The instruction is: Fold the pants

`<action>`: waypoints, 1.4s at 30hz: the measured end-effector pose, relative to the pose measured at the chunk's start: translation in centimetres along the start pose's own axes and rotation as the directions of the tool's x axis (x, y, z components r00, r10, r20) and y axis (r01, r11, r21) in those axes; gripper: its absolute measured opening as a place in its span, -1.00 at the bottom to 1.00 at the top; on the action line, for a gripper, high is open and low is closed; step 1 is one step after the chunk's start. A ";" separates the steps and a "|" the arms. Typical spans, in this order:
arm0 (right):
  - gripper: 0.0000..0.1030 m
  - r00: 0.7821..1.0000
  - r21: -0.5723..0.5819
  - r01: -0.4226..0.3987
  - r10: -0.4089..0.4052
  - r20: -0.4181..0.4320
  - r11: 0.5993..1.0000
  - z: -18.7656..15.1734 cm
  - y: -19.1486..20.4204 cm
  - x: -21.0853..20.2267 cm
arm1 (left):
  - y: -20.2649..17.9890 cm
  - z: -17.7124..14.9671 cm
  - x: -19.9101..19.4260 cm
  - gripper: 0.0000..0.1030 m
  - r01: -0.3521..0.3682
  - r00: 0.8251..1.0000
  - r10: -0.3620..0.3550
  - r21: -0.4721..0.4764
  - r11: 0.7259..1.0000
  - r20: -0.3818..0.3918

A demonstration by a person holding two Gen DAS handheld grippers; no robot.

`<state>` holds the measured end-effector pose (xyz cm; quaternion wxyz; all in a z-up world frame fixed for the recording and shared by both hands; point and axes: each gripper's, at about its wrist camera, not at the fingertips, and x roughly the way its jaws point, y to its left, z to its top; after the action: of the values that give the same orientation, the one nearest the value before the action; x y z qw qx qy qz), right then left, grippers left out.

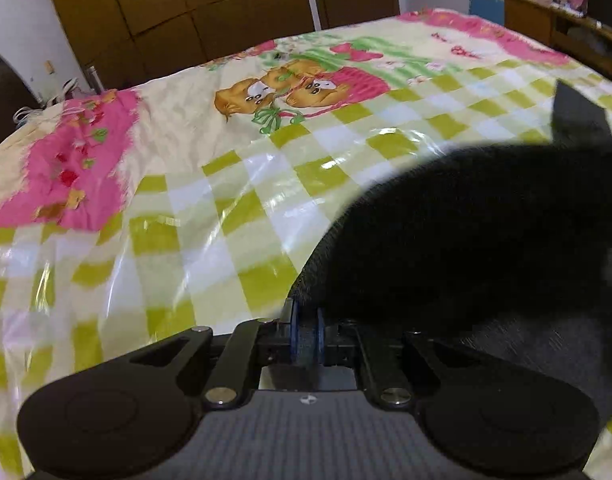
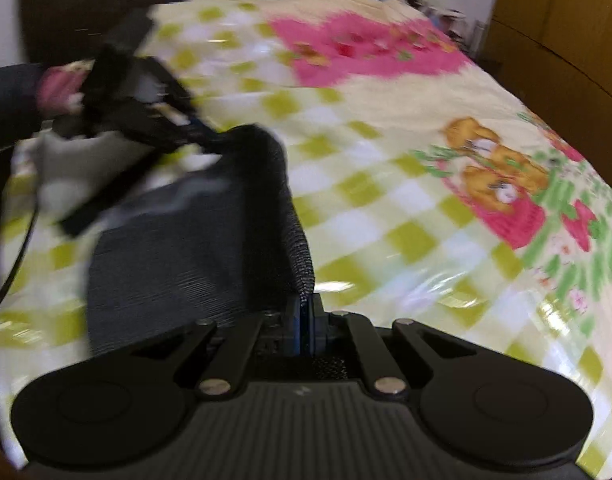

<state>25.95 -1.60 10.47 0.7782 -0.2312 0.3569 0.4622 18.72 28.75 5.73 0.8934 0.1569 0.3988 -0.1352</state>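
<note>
From my left wrist camera, the left gripper (image 1: 307, 330) has its blue-padded jaws clamped on an edge of the pants (image 1: 466, 240), a dark, almost black garment with a fine ribbed knit that shows at the rim just above the pads. The cloth billows up and to the right of the jaws as a soft, rounded mass, blurred, and it fills the lower right of that view above the bedspread (image 1: 185, 220). My right wrist camera shows the right gripper (image 2: 306, 320) pinched just as tightly on another edge of the pants (image 2: 185, 260); here the knit looks like a coarse mesh along a thick rolled hem that rises from the pads. From that hem the fabric spreads left as a flat, grey-black ribbed panel, and its long axis runs away from my right jaws up and leftward toward the left gripper (image 2: 209, 138), which holds the far end, so the garment hangs stretched between the two tools above the bed. The bedspread is glossy, crinkled with bright highlights, printed in yellow-green and white checks with pink patches and a cartoon bear picture (image 1: 281, 88). Behind the bed stands a brown panelled wardrobe (image 1: 209, 4), matte and flat-fronted.
</note>
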 end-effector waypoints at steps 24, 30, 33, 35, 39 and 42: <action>-0.91 0.980 0.125 -0.013 0.038 -0.195 0.992 -11.1 14.9 4.3 | -4.4 -14.7 -6.1 -0.62 -0.121 0.992 0.125 -0.209 0.971 0.009; -0.87 0.978 0.150 0.021 0.011 -0.207 0.988 -11.3 14.9 4.4 | -5.9 -14.0 -5.8 -0.36 -0.137 0.990 0.139 -0.093 0.986 0.013; -0.82 0.980 0.084 0.076 -0.058 -0.191 0.994 -10.5 16.3 3.2 | -6.7 -13.8 -5.0 -0.25 -0.134 0.991 0.134 0.000 0.991 0.009; -0.81 0.981 0.009 0.119 -0.116 -0.154 0.993 -9.8 18.0 2.4 | -7.3 -14.0 -4.5 -0.16 -0.150 0.989 0.150 0.073 0.986 0.000; -0.54 0.992 -0.081 0.088 -0.095 -0.084 0.993 -7.8 21.2 1.9 | -7.6 -14.6 -3.1 -0.16 -0.200 0.979 0.203 0.136 0.970 -0.002; -0.45 0.996 -0.135 0.089 -0.092 -0.013 0.987 -5.4 23.3 4.3 | -7.0 -14.7 -3.3 -0.15 -0.211 0.977 0.209 0.109 0.971 0.028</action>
<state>4.89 7.87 2.98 0.7776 -0.3033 0.3217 0.4470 4.17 28.39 -2.30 0.8958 0.2467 0.3643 -0.0632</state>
